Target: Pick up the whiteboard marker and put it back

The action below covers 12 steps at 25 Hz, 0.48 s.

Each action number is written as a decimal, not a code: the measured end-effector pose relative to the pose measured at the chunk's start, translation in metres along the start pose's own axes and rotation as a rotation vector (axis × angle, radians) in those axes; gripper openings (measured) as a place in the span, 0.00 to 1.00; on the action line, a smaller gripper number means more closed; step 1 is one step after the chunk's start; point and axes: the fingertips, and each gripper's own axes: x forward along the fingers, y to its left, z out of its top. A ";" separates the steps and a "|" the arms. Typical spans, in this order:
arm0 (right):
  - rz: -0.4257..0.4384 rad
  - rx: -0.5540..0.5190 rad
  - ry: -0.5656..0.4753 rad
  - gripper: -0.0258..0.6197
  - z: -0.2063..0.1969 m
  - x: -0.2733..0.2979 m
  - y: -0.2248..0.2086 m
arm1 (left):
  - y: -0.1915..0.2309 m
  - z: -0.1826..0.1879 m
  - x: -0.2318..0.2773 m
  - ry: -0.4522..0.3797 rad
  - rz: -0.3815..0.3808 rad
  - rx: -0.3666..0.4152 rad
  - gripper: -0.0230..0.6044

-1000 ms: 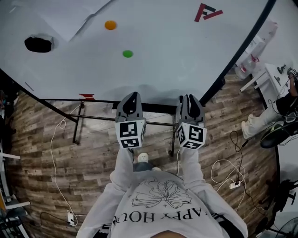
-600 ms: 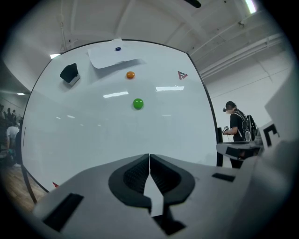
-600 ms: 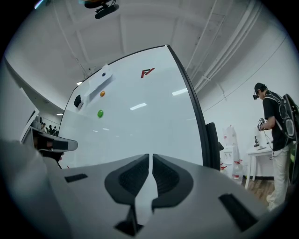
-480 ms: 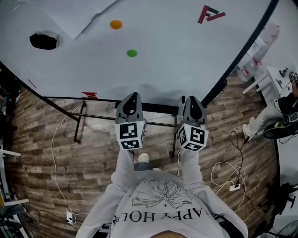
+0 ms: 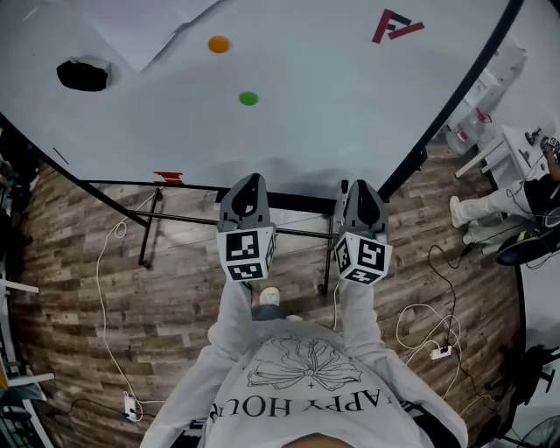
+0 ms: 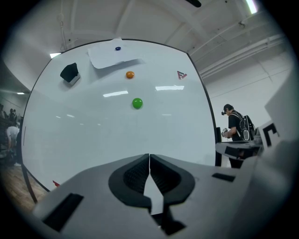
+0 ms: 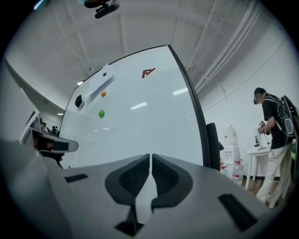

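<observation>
Currently gripping nothing: left gripper (image 5: 248, 184) and right gripper (image 5: 360, 188) side by side, jaws pressed together, pointing at lower edge of whiteboard (image 5: 332, 114). Small red item, probably the whiteboard marker (image 5: 168, 178), on that edge, left of left gripper, apart from it.

Whiteboard (image 5: 332, 131) on a stand, orange magnet (image 5: 219, 44), green magnet (image 5: 248, 99), black eraser (image 5: 83, 76), red logo (image 5: 395, 26), wood-plank floor (image 5: 79, 289).
</observation>
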 end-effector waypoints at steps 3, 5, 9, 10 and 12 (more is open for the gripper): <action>0.001 -0.002 0.003 0.07 0.000 0.000 0.000 | 0.000 0.001 -0.001 0.000 0.000 0.000 0.05; 0.001 -0.001 0.003 0.07 0.000 0.000 0.001 | 0.000 0.001 0.000 -0.002 0.000 0.001 0.05; 0.001 -0.002 0.001 0.07 0.001 0.001 0.002 | 0.001 0.002 0.000 -0.003 -0.001 0.002 0.05; 0.001 -0.002 0.002 0.07 0.001 0.001 0.002 | 0.001 0.002 0.000 -0.002 -0.001 0.001 0.05; 0.001 -0.002 0.003 0.07 0.000 0.000 0.002 | 0.002 0.000 -0.001 0.002 -0.001 0.000 0.05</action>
